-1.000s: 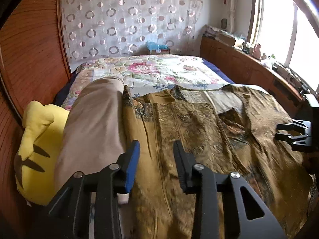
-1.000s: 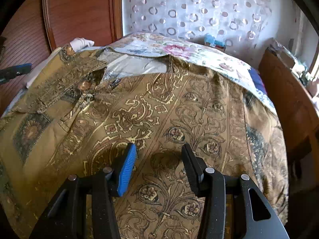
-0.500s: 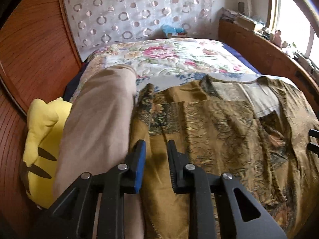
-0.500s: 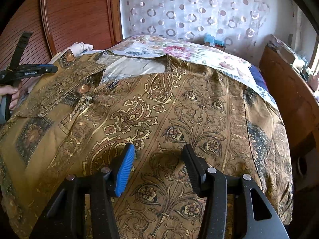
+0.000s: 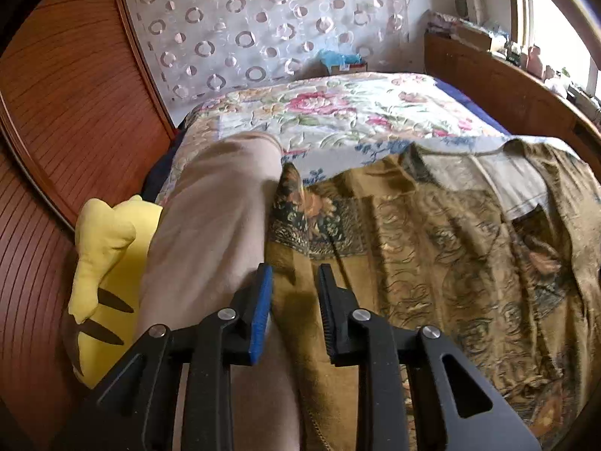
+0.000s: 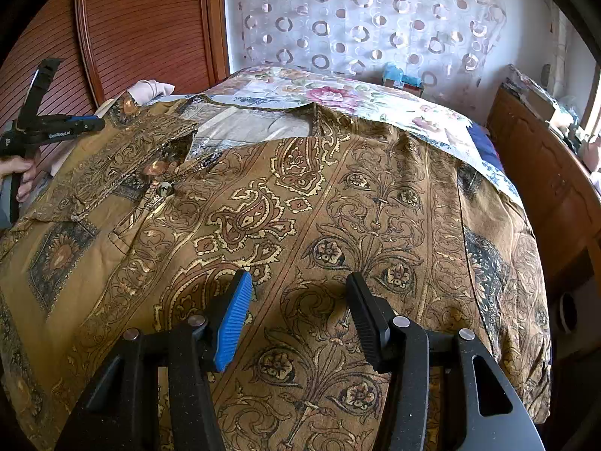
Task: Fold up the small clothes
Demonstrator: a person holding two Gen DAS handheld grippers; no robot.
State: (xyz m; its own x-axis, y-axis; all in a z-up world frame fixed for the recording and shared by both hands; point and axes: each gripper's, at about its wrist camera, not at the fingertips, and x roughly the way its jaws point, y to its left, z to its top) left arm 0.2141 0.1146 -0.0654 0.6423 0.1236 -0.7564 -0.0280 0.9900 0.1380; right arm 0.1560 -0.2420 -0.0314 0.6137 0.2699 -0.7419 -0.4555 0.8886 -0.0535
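Bedroom clutter around the bed

Floral quilt (image 5: 338, 112) covers the bed, a beige bolster pillow (image 5: 214, 225) lies along its left side, and a yellow plush (image 5: 105, 263) is wedged between that and the reddish slatted wood panel (image 5: 64, 112). White curtain with ring patterns (image 6: 357, 18) hangs behind, blue box (image 6: 400, 77) at its foot, wooden ledge (image 5: 499, 79) under the window loaded with knick-knacks.
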